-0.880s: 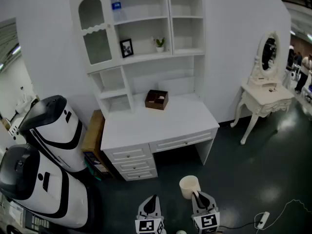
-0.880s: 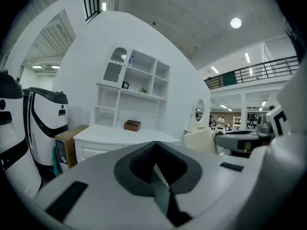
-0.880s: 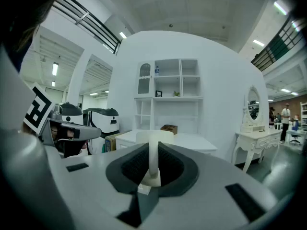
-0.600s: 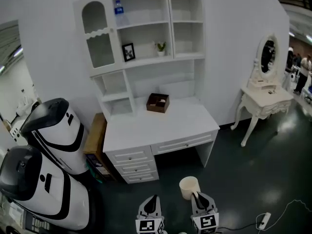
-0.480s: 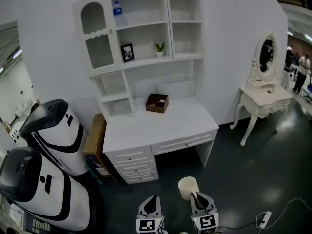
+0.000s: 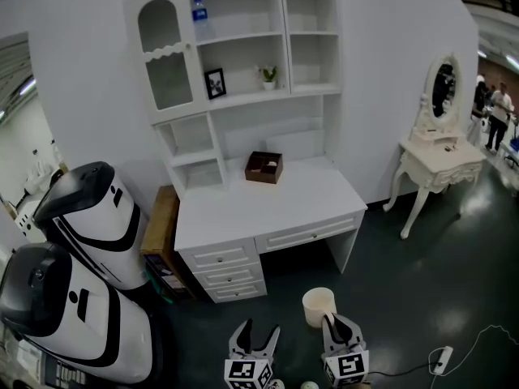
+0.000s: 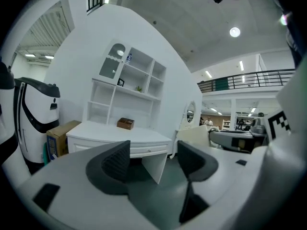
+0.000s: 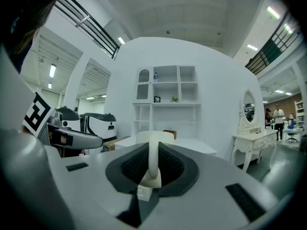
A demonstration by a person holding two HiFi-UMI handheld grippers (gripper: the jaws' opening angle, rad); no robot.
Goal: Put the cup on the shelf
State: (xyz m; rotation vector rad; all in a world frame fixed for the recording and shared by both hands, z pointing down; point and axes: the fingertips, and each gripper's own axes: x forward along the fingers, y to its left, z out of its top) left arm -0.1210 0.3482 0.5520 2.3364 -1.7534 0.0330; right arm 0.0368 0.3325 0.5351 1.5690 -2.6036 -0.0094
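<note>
Cup [image 6: 319, 306] in cream white, held off the dark floor [image 6: 422, 282] in front of the white desk, well short of the tabletop [image 6: 268, 205] and its front edge. The right gripper [image 6: 334, 326] has it: in the right gripper view its black ribbed fingers [image 8: 135, 164] are pinched on the cup's thin handle [image 8: 153, 159], with the cup's round body upright just beyond the tips. The left gripper [image 6: 259, 331] hangs just beside the right one, to its left. Its fingers [image 7: 115, 159] are spread wide, with only floor and the desk's legs showing in the gap.

The shelf unit [image 6: 243, 63] stands along the back edge of the tabletop against a white wall. On its shelves:
- a water bottle [image 6: 199, 14] on the top shelf, left of the middle divider
- a small framed picture [image 6: 215, 82] and a little potted plant [image 6: 269, 74] one shelf down

A brown open box [image 6: 263, 167] sits on the tabletop near the back edge, about the middle. A cardboard carton [image 6: 158, 221] leans by the desk's left side. Two large white-and-black machines [image 6: 89, 217] fill the left of the head view. A white dressing table [image 6: 442, 164] with an oval mirror stands well apart at the right.
</note>
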